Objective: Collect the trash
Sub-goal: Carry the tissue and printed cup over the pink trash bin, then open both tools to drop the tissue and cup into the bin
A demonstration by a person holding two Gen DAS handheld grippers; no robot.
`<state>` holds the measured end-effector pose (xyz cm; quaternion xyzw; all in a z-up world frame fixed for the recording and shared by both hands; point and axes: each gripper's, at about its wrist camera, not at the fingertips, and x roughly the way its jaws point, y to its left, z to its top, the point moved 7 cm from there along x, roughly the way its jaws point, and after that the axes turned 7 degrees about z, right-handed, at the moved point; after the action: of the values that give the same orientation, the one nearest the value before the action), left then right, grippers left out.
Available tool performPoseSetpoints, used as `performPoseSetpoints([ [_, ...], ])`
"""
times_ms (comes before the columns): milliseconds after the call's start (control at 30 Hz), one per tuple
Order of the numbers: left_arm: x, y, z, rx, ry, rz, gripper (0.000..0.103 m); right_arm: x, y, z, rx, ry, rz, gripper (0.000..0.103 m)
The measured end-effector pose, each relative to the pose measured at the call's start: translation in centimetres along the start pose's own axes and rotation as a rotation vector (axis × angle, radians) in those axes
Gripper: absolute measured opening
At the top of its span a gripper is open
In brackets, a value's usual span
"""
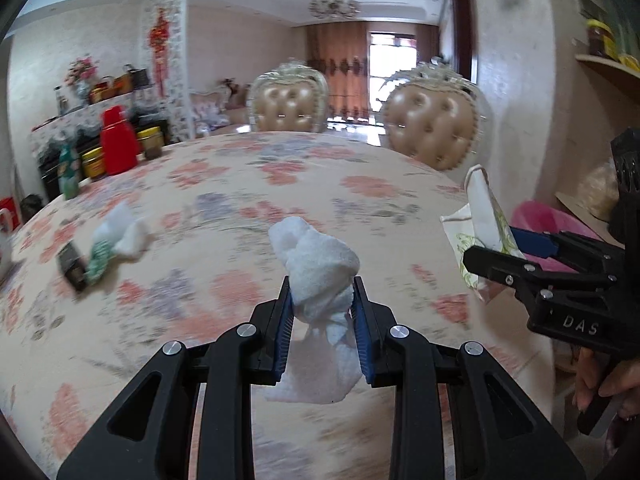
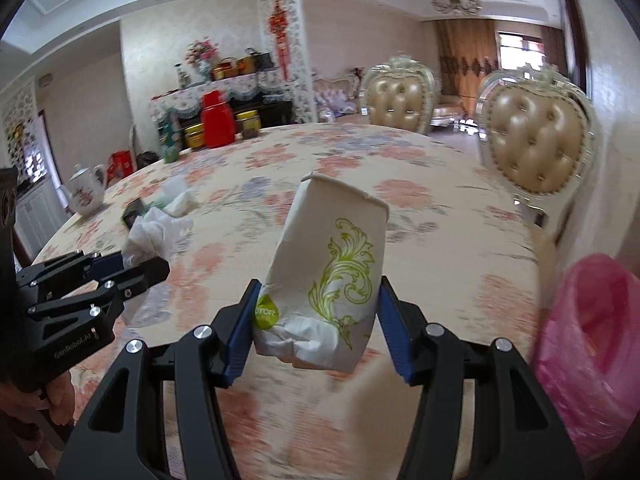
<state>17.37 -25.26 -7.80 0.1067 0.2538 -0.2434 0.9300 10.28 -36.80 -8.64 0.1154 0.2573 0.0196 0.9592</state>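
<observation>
Left gripper (image 1: 322,300) was clamped on a soft, light crumpled tissue (image 1: 316,264) above the near table (image 1: 240,184), right gripper (image 2: 316,316) pinched a crushable paper packet (image 2: 332,264) low, probably empty.

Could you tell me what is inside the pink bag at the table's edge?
The pink bag beside the table shows only its translucent, blurred plastic. Its contents cannot be made out from either view; its opening faces away from the right hand-held gripper.
</observation>
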Motion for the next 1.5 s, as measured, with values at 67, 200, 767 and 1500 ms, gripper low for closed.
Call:
performPoseSetpoints([
  [67, 0.4, -1.8, 0.4, 0.020, -0.001, -0.030, 0.028, -0.8, -1.7, -0.3, 0.016, -0.005, -0.023, 0.055],
  [200, 1.4, -6.3, 1.3, 0.060, 0.004, -0.119, 0.028, -2.4, -4.8, -0.9, 0.040, -0.011, -0.078, 0.055],
  [767, 4.6, -23.2, 4.9, 0.185, 0.015, -0.435, 0.028, -10.6, -21.2, -4.3, 0.169, -0.014, -0.389, 0.056],
  [1500, 11.1, -36.3, 8.1, 0.164, 0.116, -0.615, 0.030, -13.3, -32.5, -6.2, 0.301, -0.021, -0.428, 0.070],
])
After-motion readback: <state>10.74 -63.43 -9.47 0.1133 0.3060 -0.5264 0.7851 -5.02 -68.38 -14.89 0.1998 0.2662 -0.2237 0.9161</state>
